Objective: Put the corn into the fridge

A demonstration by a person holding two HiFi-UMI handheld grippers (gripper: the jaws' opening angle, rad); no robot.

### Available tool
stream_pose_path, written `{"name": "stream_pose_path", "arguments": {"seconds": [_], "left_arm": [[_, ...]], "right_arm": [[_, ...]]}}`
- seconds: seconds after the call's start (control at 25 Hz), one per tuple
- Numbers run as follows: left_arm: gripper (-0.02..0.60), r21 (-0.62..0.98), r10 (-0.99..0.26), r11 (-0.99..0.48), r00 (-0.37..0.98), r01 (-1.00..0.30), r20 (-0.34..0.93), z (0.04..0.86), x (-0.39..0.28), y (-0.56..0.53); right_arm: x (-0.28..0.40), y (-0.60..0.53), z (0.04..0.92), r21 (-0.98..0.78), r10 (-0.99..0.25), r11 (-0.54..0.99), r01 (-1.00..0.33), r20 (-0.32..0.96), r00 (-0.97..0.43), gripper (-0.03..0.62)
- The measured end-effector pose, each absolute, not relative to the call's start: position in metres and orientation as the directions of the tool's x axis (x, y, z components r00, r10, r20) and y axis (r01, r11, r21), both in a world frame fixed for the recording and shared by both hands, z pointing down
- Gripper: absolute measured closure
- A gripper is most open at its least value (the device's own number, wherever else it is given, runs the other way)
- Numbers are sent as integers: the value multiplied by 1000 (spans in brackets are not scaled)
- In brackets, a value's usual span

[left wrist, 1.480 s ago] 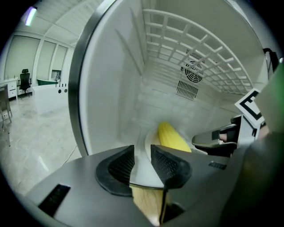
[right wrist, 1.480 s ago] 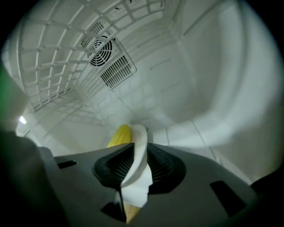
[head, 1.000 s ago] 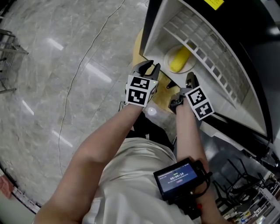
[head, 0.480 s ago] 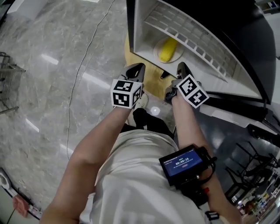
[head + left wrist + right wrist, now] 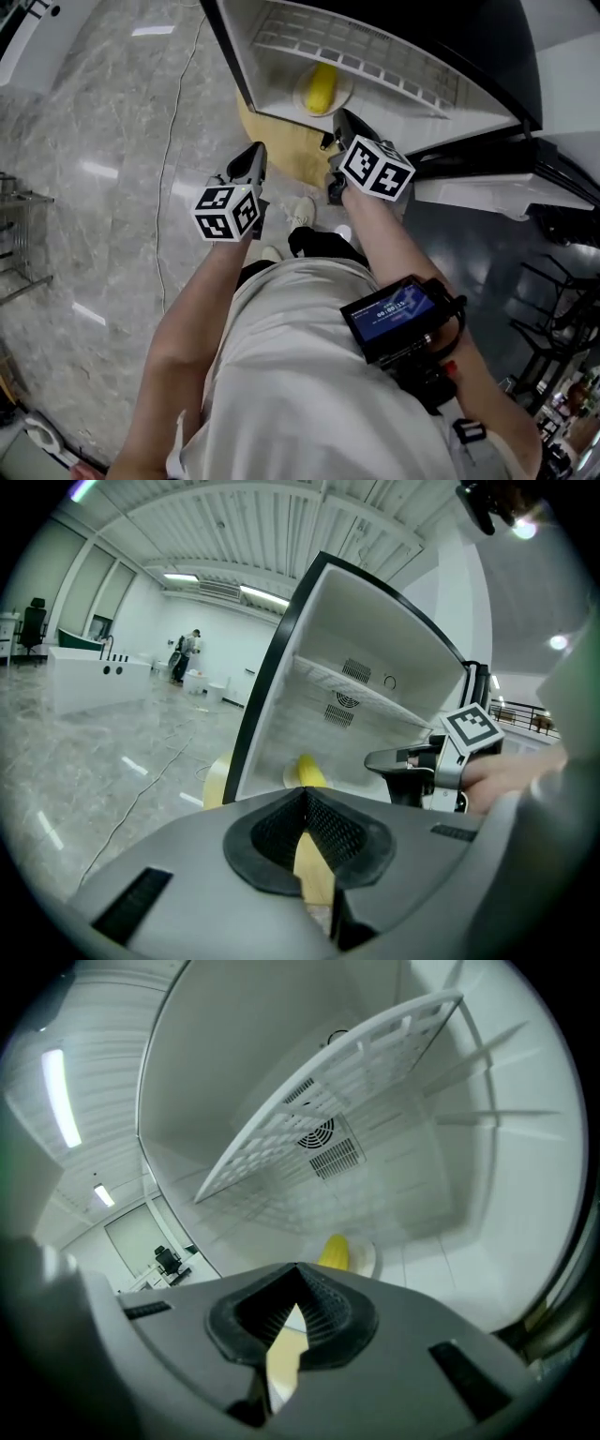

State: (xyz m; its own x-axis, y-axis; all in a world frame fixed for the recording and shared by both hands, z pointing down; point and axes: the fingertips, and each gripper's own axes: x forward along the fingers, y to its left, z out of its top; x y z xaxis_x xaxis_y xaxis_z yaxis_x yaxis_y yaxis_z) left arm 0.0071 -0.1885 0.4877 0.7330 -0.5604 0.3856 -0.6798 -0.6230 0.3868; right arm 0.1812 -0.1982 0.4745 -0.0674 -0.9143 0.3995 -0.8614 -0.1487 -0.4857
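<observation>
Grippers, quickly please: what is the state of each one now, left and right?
Left gripper: closed, holding nothing.
Right gripper: closed, holding nothing.

Pale digits in one row on the blue-lit black screen (image 5: 392, 314) strapped to the right forearm, too small to read surely. Black-and-white square code markers on the left white cube (image 5: 228, 212) and the right white cube (image 5: 375, 169); no letters on them.
</observation>
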Motion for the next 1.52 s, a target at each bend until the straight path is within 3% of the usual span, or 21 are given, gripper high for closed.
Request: {"name": "stream_pose_path", "arguments": {"seconds": [0.44,0.76,1.52], "left_arm": [[572,384,-560,-642,748,-663,355,454,-13,-162],[572,409,-492,-706,816,-578,303,438,-12,-125],[572,374,-417,-785,868,-494,271,419,-17,-93]], "right_arm": [[145,-168,445,-475,-921,65,-878,311,-236,588],[125,-130,422,-480,-914,177,-859,245,-325,588],[103,-72,417,-479,-918,196,-856,217,-331,588]]}}
